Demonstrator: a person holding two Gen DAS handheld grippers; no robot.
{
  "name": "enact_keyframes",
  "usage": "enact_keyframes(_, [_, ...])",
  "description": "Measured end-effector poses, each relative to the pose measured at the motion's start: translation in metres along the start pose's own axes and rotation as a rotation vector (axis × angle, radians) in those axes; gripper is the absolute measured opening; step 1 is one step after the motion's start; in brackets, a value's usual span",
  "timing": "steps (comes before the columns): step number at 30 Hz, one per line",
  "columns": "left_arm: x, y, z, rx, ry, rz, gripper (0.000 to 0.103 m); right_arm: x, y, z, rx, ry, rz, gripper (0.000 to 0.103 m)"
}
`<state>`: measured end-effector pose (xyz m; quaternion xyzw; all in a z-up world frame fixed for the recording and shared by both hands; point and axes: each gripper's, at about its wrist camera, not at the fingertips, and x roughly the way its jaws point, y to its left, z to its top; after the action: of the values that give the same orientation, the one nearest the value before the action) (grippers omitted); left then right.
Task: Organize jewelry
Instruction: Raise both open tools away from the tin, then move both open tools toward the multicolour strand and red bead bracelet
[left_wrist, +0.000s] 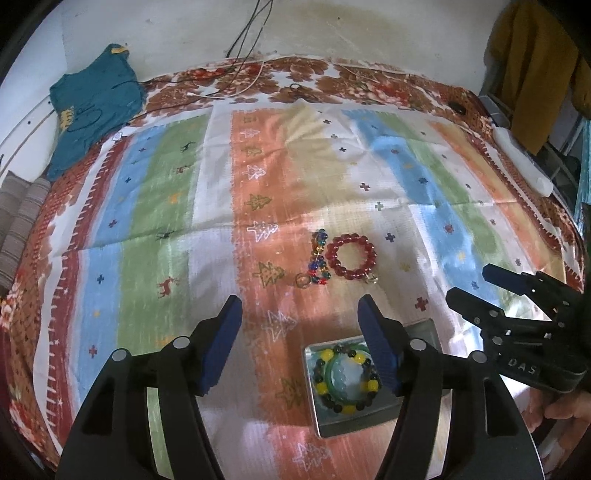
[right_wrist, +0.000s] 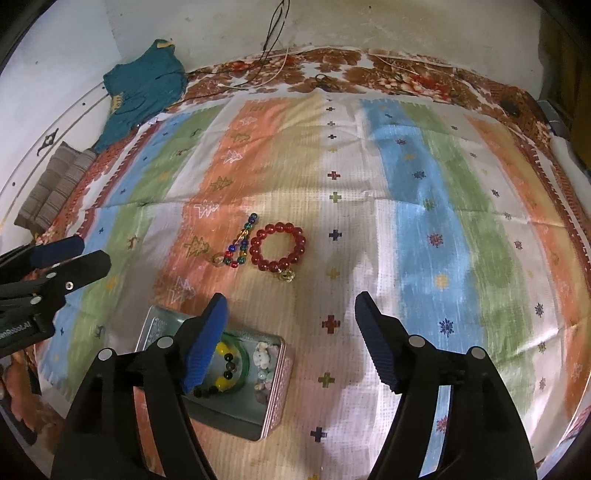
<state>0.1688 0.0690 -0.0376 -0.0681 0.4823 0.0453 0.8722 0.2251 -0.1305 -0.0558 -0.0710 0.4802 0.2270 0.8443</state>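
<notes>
A red bead bracelet (left_wrist: 352, 256) (right_wrist: 277, 246) with a small charm lies on the striped cloth. Beside it on the left lies a multicoloured bead bracelet (left_wrist: 318, 258) (right_wrist: 241, 245), and a small ring (left_wrist: 301, 280) (right_wrist: 219, 259) lies at its near end. An open metal tin (left_wrist: 325, 424) (right_wrist: 271, 406) sits nearer, holding a yellow-and-black bead bracelet (left_wrist: 345, 376) (right_wrist: 221, 369) and a green bangle. My left gripper (left_wrist: 299, 347) (right_wrist: 70, 254) is open and empty above the tin's left side. My right gripper (right_wrist: 291, 343) (left_wrist: 469, 284) is open and empty, right of the tin.
The striped cloth (left_wrist: 184, 192) covers a floral bedspread (left_wrist: 332, 77). A teal garment (left_wrist: 92, 110) (right_wrist: 144, 88) lies at the far left by the wall. Cables (left_wrist: 243, 48) run down the wall. A striped cushion (right_wrist: 51, 188) lies at the left edge.
</notes>
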Motion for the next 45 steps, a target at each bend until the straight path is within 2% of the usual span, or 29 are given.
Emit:
enact_keyframes(10, [0.029, 0.007, 0.019, -0.033, 0.023, 0.002, 0.065, 0.029, -0.009, 0.013, -0.006, 0.041, -0.033, 0.072])
enact_keyframes(23, [0.062, 0.01, 0.034, -0.048, 0.061, -0.003, 0.065, 0.056, -0.01, 0.028, -0.005, 0.065, -0.009, 0.072])
enact_keyframes(31, [0.078, 0.003, 0.043, -0.018, 0.069, 0.009, 0.065, 0.075, -0.013, 0.033, -0.007, 0.087, -0.018, 0.072])
enact_keyframes(45, [0.114, -0.001, 0.055, -0.002, 0.133, -0.005, 0.062, 0.111, -0.02, 0.038, -0.007, 0.147, -0.032, 0.072])
